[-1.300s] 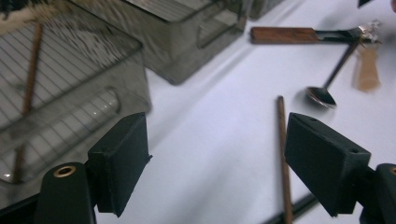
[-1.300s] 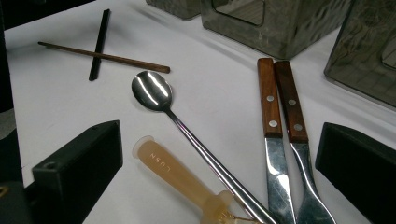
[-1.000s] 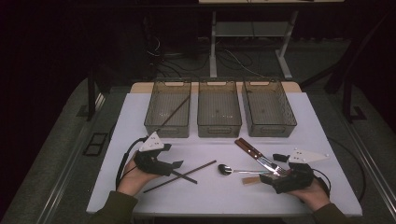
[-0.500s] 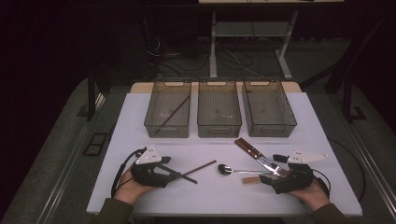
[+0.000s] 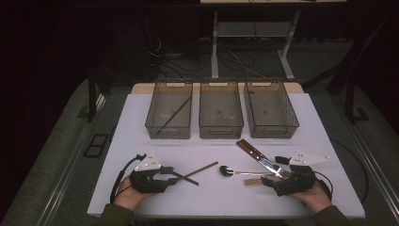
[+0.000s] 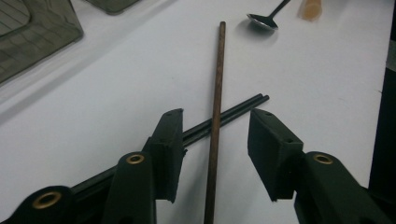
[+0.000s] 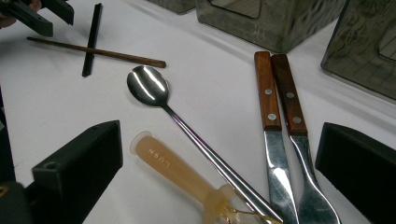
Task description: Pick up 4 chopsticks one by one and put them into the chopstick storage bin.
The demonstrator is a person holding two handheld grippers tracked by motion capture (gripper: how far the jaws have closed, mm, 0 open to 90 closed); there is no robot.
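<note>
Barely begun: my left gripper (image 6: 215,149) has just been closing around a brown chopstick (image 6: 215,112) crossed over black ones (image 6: 224,114), pads not yet touching. One stick (image 5: 176,111) lies in the left bin (image 5: 155,127); my right gripper (image 7: 215,172) gapes over spoon (image 7: 149,86) and knives (image 7: 275,93).

The high view looks forward and down from above the near edge of the white table (image 5: 141,122); each gripper view sits low and close between black jaws, both sharing the brown chopstick (image 6: 215,116) and spoon (image 7: 148,86).
</note>
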